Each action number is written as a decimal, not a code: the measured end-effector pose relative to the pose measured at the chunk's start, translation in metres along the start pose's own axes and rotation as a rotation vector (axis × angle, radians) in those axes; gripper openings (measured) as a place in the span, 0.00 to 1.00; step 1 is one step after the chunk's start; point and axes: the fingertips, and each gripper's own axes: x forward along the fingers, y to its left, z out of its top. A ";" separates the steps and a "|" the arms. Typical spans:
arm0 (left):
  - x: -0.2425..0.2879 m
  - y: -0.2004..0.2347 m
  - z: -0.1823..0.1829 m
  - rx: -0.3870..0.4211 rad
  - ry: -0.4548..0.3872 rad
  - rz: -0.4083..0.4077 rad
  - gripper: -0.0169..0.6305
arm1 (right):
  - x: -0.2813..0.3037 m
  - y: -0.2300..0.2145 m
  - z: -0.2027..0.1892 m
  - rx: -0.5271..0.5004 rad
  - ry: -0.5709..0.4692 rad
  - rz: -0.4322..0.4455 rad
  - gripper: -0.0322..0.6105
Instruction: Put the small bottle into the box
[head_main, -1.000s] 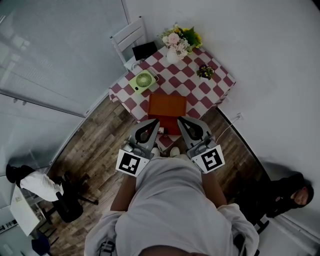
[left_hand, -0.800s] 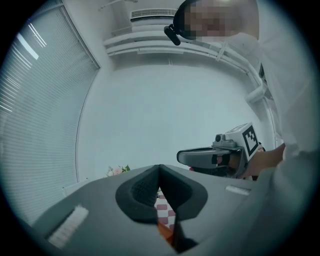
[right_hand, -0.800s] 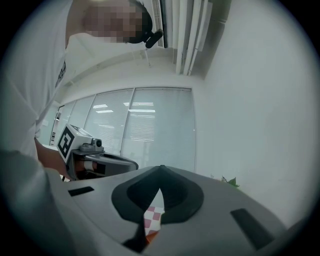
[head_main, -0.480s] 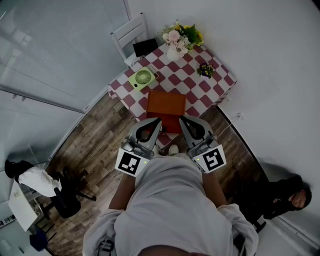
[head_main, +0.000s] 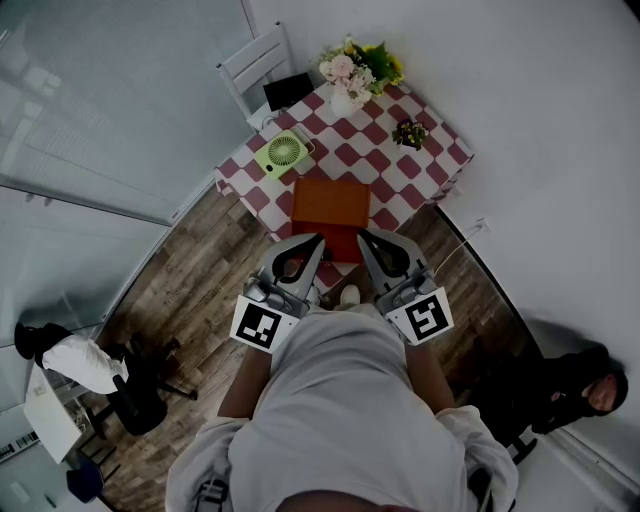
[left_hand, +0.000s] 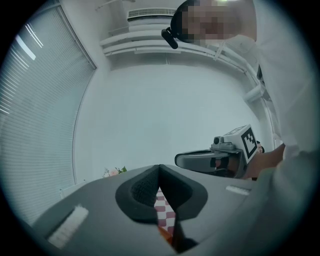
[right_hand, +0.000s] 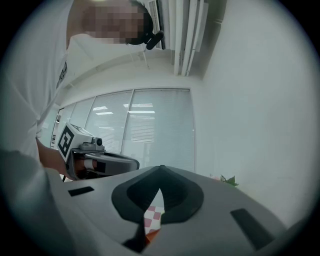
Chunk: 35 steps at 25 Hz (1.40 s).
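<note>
The orange-brown box (head_main: 331, 205) lies on the near edge of the red-and-white checked table (head_main: 440, 160). I cannot make out a small bottle in any view. Both grippers are held side by side at chest height, short of the table. My left gripper (head_main: 312, 241) is shut with nothing in it; in the left gripper view its jaws (left_hand: 159, 168) meet at the tips, with checked cloth showing below. My right gripper (head_main: 364, 238) looks shut and empty as well, with tips touching (right_hand: 161, 170). Each gripper sees the other, the right gripper (left_hand: 215, 160) and the left gripper (right_hand: 100, 162).
On the table stand a green fan (head_main: 284, 153), a flower vase (head_main: 352, 72) and a small potted plant (head_main: 408, 133). A white chair (head_main: 258, 68) stands behind it. An office chair (head_main: 140, 392) is at the left, and a person in dark clothes (head_main: 585, 385) at the lower right. The floor is wood.
The head view has shifted a little, so the table and box sit slightly higher in the picture. Both grippers stay shut and side by side.
</note>
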 end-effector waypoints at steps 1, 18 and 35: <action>0.000 0.000 0.000 0.000 0.002 0.000 0.02 | 0.000 0.000 0.000 0.000 -0.001 0.000 0.05; -0.002 0.005 -0.002 -0.012 0.004 0.011 0.02 | 0.001 0.000 0.001 0.008 -0.011 0.011 0.05; 0.019 0.036 0.014 0.081 -0.117 0.057 0.02 | 0.018 -0.035 -0.003 -0.096 -0.016 -0.055 0.05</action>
